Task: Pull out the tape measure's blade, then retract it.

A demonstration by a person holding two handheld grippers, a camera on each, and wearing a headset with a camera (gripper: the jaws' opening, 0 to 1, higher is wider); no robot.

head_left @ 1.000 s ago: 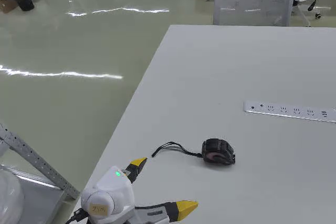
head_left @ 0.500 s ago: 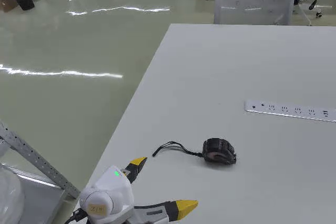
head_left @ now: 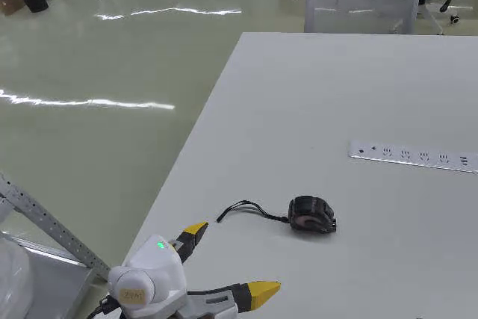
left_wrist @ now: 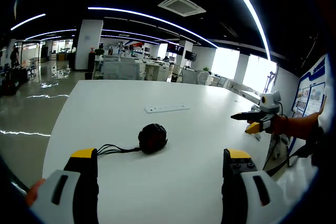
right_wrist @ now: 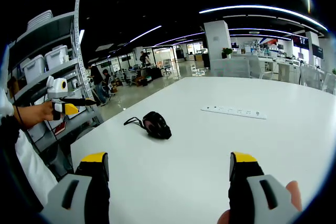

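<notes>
1. The left gripper holds its yellow-tipped jaws spread and empty. The round black tape measure lies ahead of it on the white table, seemingly lined up for a grasp.
2. The right gripper, jaws likewise apart, points at it too, probably to take the blade, which is not yet pulled.

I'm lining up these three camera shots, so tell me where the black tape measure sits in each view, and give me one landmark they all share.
Head view: tape measure in the lower part, a little right of centre.
Left gripper view: tape measure just left of centre, below the middle.
Right gripper view: tape measure left of centre, below the middle.
Shared landmark: the white power strip, lying past the tape measure in every view.
</notes>
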